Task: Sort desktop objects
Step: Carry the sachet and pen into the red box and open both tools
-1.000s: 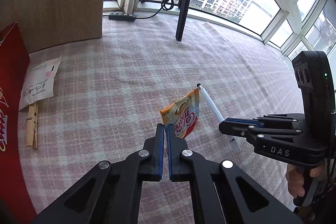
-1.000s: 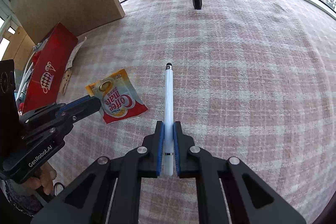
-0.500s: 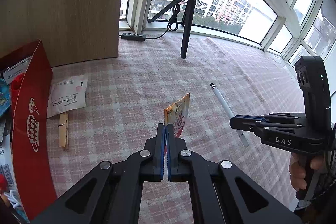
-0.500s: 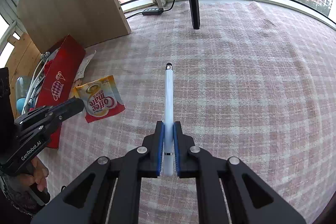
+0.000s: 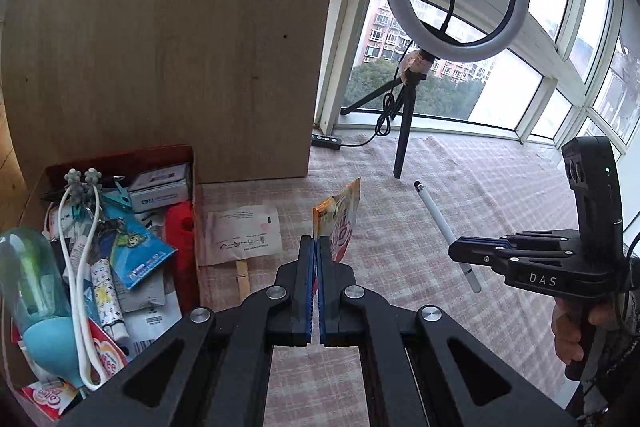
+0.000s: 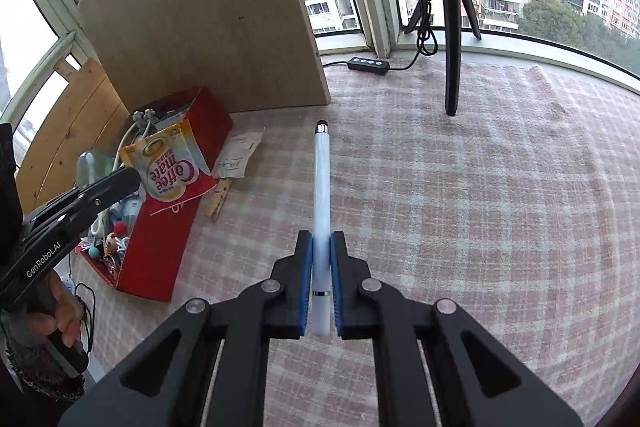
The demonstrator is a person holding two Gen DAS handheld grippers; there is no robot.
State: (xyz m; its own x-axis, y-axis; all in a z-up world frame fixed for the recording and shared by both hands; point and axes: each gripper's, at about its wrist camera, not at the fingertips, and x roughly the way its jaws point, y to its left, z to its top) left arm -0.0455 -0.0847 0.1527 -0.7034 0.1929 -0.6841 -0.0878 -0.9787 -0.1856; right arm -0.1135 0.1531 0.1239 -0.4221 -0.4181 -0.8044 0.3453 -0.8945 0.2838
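Observation:
My left gripper (image 5: 317, 247) is shut on the edge of a yellow-and-red Coffee-mate sachet (image 5: 340, 223), lifted off the checked cloth. Seen from the right wrist, that sachet (image 6: 170, 163) hangs in front of the red box (image 6: 160, 239), with the left gripper (image 6: 134, 177) just below it. My right gripper (image 6: 321, 243) is shut on a white stylus pen (image 6: 322, 179) that points forward, dark tip up. From the left wrist, the pen (image 5: 444, 227) sticks out of the right gripper (image 5: 454, 251) to the right. The red box (image 5: 120, 157) at the left holds several small items.
A paper slip (image 5: 240, 231) and a wooden clothespin (image 5: 242, 277) lie on the cloth beside the box. A wooden panel (image 5: 180, 47) stands behind them. A ring light on a tripod (image 5: 404, 143) and a black cable remote (image 5: 326, 141) are at the window end.
Both grippers have risen with their loads. The left one swung toward the red box, so the box's contents and the wooden panel now fill its view. The sachet now hangs by the box.

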